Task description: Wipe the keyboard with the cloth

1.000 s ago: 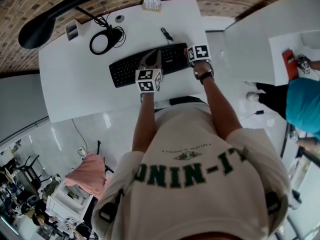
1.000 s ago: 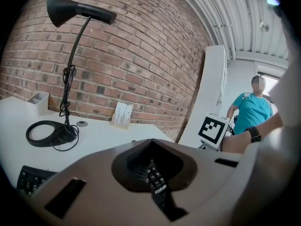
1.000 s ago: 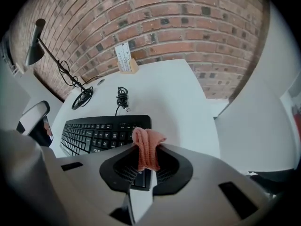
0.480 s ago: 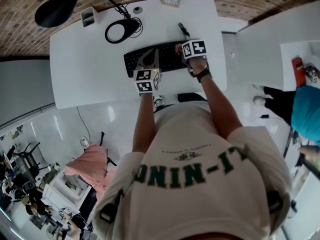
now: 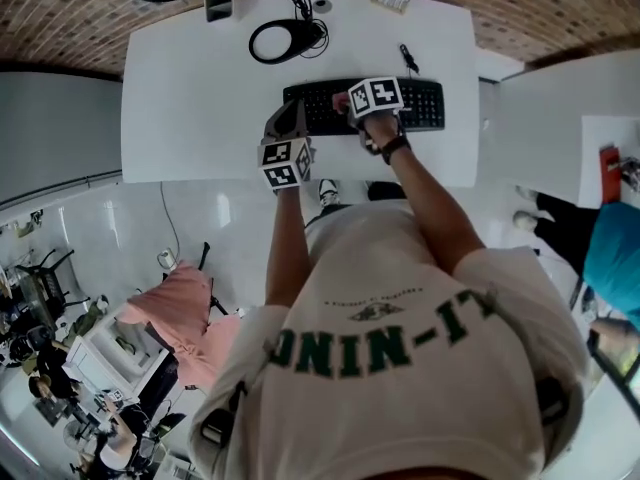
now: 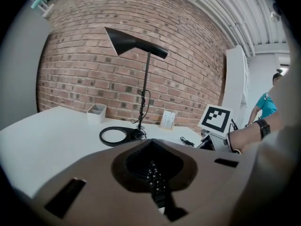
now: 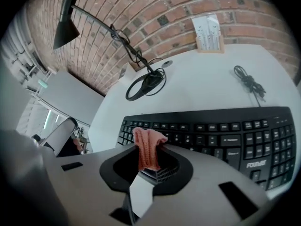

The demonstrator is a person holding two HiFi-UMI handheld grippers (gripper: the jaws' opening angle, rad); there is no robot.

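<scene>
Our white counter (image 5: 190, 98) backs onto a red brick wall (image 5: 80, 18), and open surface spreads left of the black keyboard (image 5: 425, 103) near the front edge. Our right gripper (image 7: 149, 171) pinches the pink knitted cloth (image 7: 147, 152) above the keys. Our left gripper (image 6: 153, 182), jaws together on nothing, is at the keyboard's left end.

Cream T-shirt (image 5: 400, 408) with green lettering (image 5: 340, 349), black wristwatch (image 5: 393, 149).
</scene>
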